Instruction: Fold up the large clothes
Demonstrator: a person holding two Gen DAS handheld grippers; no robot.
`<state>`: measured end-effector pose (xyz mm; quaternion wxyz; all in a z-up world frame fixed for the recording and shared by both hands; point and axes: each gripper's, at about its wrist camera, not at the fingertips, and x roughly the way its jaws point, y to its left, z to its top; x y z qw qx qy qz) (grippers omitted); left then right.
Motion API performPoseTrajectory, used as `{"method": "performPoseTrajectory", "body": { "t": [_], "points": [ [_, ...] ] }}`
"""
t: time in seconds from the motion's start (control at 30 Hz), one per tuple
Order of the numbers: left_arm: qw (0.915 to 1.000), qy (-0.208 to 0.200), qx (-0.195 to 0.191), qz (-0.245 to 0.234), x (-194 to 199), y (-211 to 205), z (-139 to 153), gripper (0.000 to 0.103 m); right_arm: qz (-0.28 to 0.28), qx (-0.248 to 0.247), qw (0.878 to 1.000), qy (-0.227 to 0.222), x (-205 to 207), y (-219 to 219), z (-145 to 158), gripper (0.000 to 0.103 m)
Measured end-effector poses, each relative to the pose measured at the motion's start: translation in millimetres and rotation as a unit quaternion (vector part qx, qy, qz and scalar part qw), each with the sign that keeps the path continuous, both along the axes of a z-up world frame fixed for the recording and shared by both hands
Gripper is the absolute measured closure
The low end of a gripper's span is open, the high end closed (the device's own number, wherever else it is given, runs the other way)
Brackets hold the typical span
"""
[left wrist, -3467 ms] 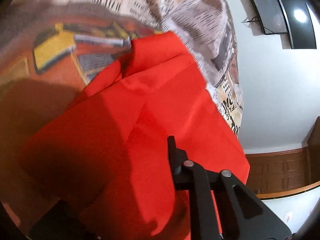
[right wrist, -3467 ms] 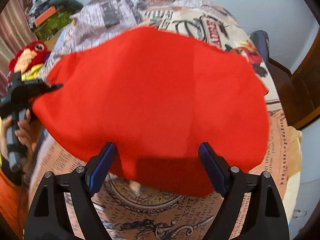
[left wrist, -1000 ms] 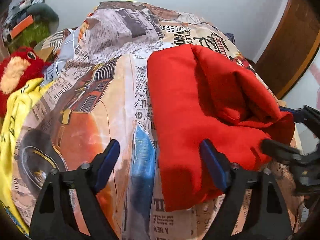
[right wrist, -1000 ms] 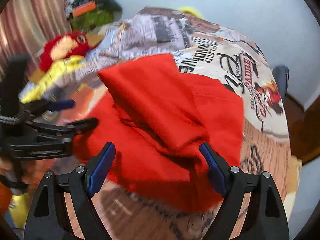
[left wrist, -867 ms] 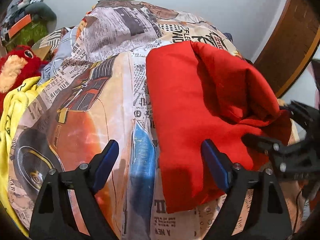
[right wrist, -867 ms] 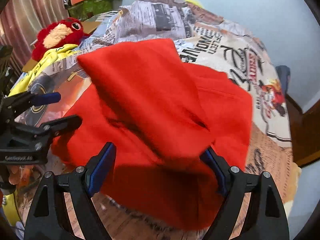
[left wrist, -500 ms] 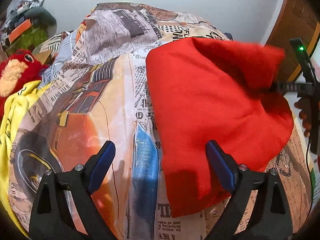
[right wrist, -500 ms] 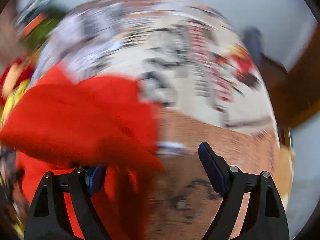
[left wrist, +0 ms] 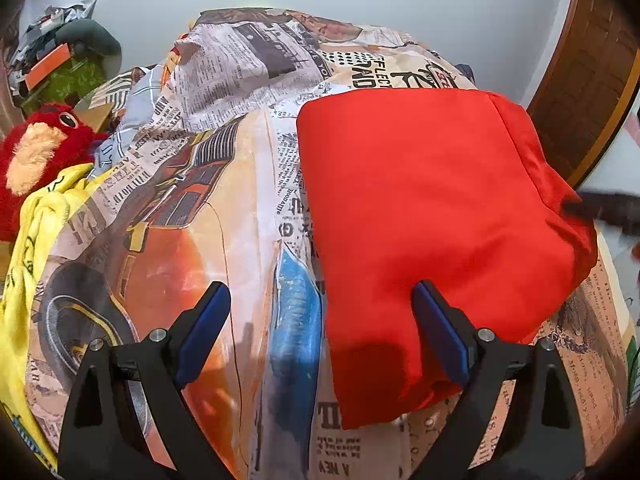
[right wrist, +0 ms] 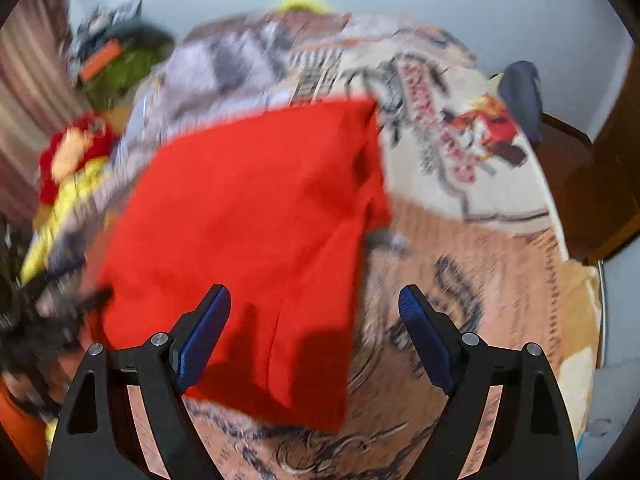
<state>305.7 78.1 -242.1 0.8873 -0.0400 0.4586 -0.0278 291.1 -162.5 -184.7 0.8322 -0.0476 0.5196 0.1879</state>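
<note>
Lying folded into a rough rectangle, the red fabric garment (left wrist: 420,216) is seen on the newspaper-print bed cover (left wrist: 224,184), toward the bed's right edge. No containers are seen. The left gripper (left wrist: 320,328) is held tilted down over the garment's near-left corner, its jaws just opened wide, nothing pinched between the blue pads (left wrist: 202,330). The right gripper (right wrist: 310,332) is likewise held wide over the garment's near-right edge, gripping nothing. A red plush toy (left wrist: 36,152) sits at the bed's left edge.
</note>
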Motion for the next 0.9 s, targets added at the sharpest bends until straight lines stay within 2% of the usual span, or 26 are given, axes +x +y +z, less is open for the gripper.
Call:
{"method": "performPoseTrajectory", "body": {
  "t": [0.17,0.33,0.43,0.53,0.63,0.77,0.9],
  "points": [
    [0.9998,-0.004,0.017,-0.013,-10,-2,6,0.01,0.01,-0.007,0.999,0.048,-19,-7,-32,0.019],
    [0.9998,0.008,0.007,-0.017,-10,5,13,0.01,0.014,0.009,0.999,0.049,-26,-26,-26,0.019],
    [0.9984,0.02,-0.051,-0.011,0,21,19,0.01,0.012,0.033,0.999,0.04,-21,-35,-15,0.019],
    [0.9926,0.041,-0.113,-0.01,16,32,16,0.01,0.0,0.066,0.997,0.043,-7,-41,-15,0.019],
    [0.9789,0.082,-0.186,-0.02,40,39,0,0.01,-0.017,0.109,0.991,0.069,14,-40,-27,0.019],
    [0.9664,0.113,-0.228,-0.035,64,33,-22,0.01,-0.029,0.161,0.98,0.111,40,-39,-49,0.019],
    [0.9472,0.134,-0.288,-0.043,84,29,-41,0.01,-0.026,0.213,0.966,0.141,54,-32,-62,0.018]
  ]
}}
